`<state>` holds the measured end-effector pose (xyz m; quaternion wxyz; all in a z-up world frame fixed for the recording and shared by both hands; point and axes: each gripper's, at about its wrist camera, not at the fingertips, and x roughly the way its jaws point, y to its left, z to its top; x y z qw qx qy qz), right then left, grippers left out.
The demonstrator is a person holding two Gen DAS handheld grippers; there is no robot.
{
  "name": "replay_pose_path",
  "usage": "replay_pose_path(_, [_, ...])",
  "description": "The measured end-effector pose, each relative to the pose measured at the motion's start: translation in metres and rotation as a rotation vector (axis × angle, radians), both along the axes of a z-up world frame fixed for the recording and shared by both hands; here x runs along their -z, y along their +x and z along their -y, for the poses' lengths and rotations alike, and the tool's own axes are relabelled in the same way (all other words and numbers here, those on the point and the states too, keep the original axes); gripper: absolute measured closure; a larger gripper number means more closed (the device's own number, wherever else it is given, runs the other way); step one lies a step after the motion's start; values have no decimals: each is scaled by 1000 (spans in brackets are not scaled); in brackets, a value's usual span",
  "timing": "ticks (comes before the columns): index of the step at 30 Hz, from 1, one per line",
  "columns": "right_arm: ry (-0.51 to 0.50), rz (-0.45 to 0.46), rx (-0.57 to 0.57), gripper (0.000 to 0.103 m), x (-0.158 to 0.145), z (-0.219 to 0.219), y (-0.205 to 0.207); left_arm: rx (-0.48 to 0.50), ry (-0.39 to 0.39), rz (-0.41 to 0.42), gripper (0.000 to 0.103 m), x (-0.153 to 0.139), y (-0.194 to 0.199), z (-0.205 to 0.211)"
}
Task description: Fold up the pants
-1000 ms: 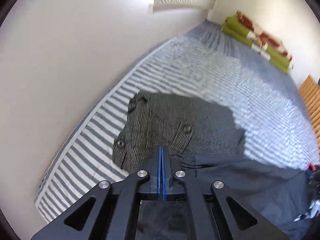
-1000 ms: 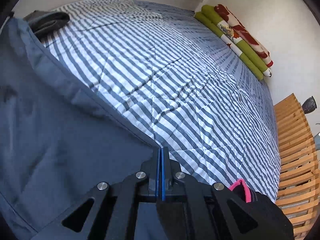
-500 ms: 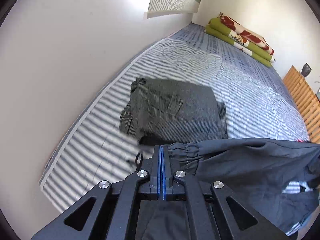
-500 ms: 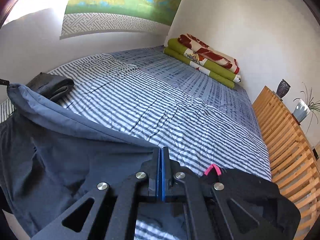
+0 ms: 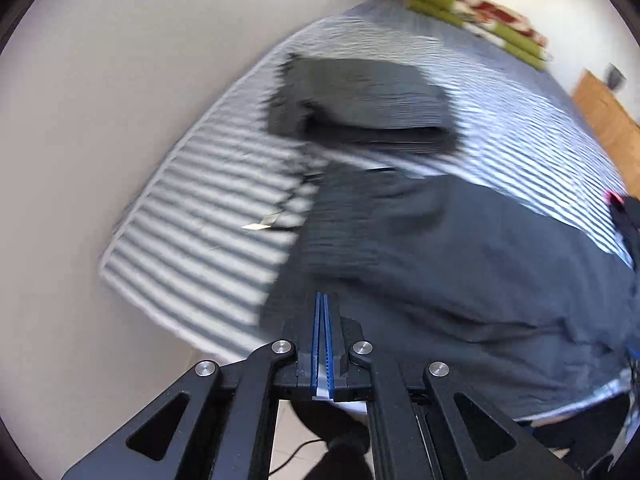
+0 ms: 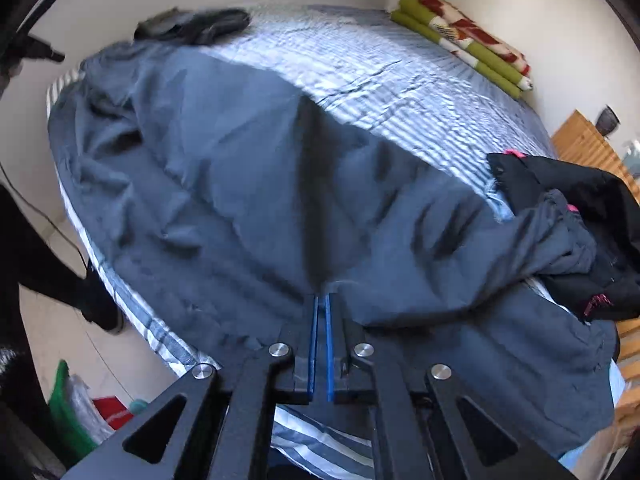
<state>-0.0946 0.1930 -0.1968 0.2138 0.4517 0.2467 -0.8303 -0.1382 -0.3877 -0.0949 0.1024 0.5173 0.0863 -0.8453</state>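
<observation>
The dark blue pants point(image 6: 248, 184) lay spread across the striped bed point(image 6: 400, 92), long axis running left to right; left gripper point(image 5: 322, 308) and right gripper point(image 6: 322, 308) each clamped the near edge.

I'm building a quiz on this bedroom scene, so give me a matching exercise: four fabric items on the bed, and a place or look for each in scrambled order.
Items
1. dark blue pants
2. grey folded garment
3. green and red blanket
4. black and pink clothing

Descriptions
A. rolled up against the far wall
B. spread wide over the near end of the striped bed
C. heaped at the right edge, by the wooden slats
D. stacked neatly near the left wall

Pairs: 1-B, 2-D, 3-A, 4-C
</observation>
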Motion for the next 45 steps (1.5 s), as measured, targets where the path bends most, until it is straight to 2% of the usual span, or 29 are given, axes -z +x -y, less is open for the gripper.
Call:
replay_pose_path(1, [-27, -11, 32, 95, -10, -10, -4, 65, 7, -13, 89, -5, -6, -24])
replay_pose_path(2, [-50, -19, 64, 92, -18, -18, -7, 127, 15, -21, 75, -7, -12, -53])
replay_pose_path(3, [-88, -20, 112, 85, -27, -32, -12, 193, 27, -21, 66, -7, -17, -81])
replay_pose_path(4, [-149, -5, 178, 75, -36, -53, -18, 250, 35, -23, 65, -6, -23, -105])
replay_pose_path(6, [-221, 10, 295, 67, -48, -87, -30, 372, 39, -16, 65, 0, -30, -157])
replay_pose_path(9, [-295, 10, 444, 66, -66, -142, -54, 512, 70, 2, 65, 11, -43, -227])
replay_pose_path(12, [-363, 29, 555, 57, -74, -174, -82, 616, 87, 31, 65, 23, -54, -286])
replay_pose_path(14, [-422, 85, 582, 55, -71, -184, -105, 680, 90, 44, 65, 26, -59, -327])
replay_pose_path(16, [-437, 147, 600, 53, -61, -175, -130, 734, 98, 47, 65, 30, -61, -359])
replay_pose_path(19, [-375, 215, 589, 51, -38, -150, -159, 794, 112, 71, 65, 40, -59, -402])
replay_pose_path(21, [-278, 238, 564, 51, -20, -122, -173, 808, 115, 80, 65, 45, -57, -417])
replay_pose_path(23, [-156, 213, 550, 52, -2, -100, -181, 809, 130, 91, 65, 52, -57, -422])
replay_pose_path(25, [-114, 194, 558, 83, 5, -97, -179, 801, 129, 98, 65, 56, -57, -423])
replay_pose_path(26, [-160, 211, 567, 100, 4, -104, -175, 799, 125, 100, 65, 56, -56, -422])
replay_pose_path(27, [-232, 203, 580, 101, -4, -113, -168, 798, 118, 100, 65, 57, -56, -418])
replay_pose_path(30, [-507, 79, 581, 101, -44, -152, -114, 783, 102, 92, 65, 53, -54, -407])
replay_pose_path(31, [-595, 57, 578, 100, -52, -166, -92, 778, 109, 90, 65, 52, -54, -404])
replay_pose_path(32, [-639, 61, 594, 99, -53, -179, -70, 774, 113, 88, 65, 50, -55, -400])
replay_pose_path(33, [-630, 81, 619, 95, -49, -188, -57, 772, 115, 86, 65, 49, -55, -399])
replay_pose_path(34, [-576, 127, 643, 79, -39, -196, -45, 776, 118, 85, 65, 48, -55, -400])
replay_pose_path(36, [-493, 180, 691, 62, -26, -211, -31, 787, 114, 81, 65, 48, -57, -405])
replay_pose_path(40, [-406, 50, 723, 62, -46, -227, -27, 830, 114, 83, 65, 50, -50, -424])
replay_pose_path(42, [-403, 18, 654, 62, -59, -214, -42, 839, 120, 84, 65, 52, -46, -432])
replay_pose_path(45, [-332, 31, 521, 61, -57, -169, -73, 837, 131, 82, 65, 53, -41, -439])
